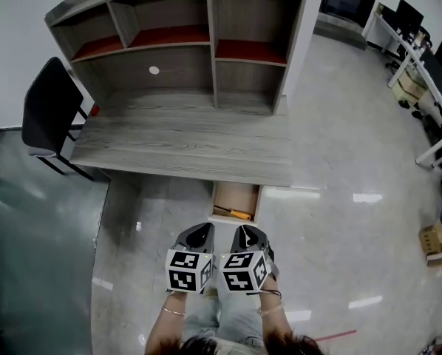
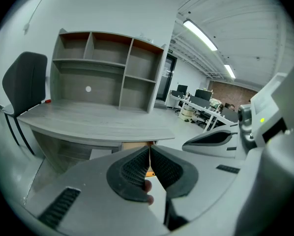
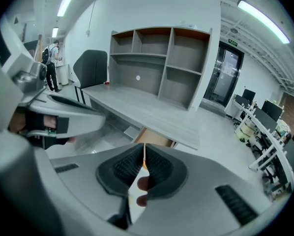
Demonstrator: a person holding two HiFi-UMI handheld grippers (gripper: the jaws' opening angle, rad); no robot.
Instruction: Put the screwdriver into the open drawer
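Screwdriver with a yellow handle and dark shaft (image 1: 233, 213) lies slantwise inside the open light-wood drawer (image 1: 219, 198), under the front edge of the grey wood-grain worktop (image 1: 184, 150); placement judged complete; left tool (image 2: 150, 149) and right tool (image 3: 143, 160) each have jaws pressed together on nothing, held side by side, back from the drawer; risk noted: the drawer projects open over the glossy floor, and a hard shove could send the screwdriver sliding within; black chair (image 1: 49, 109) at the worktop's left end and grey shelf unit (image 1: 184, 43) stand well apart; no obstruction before the drawer.
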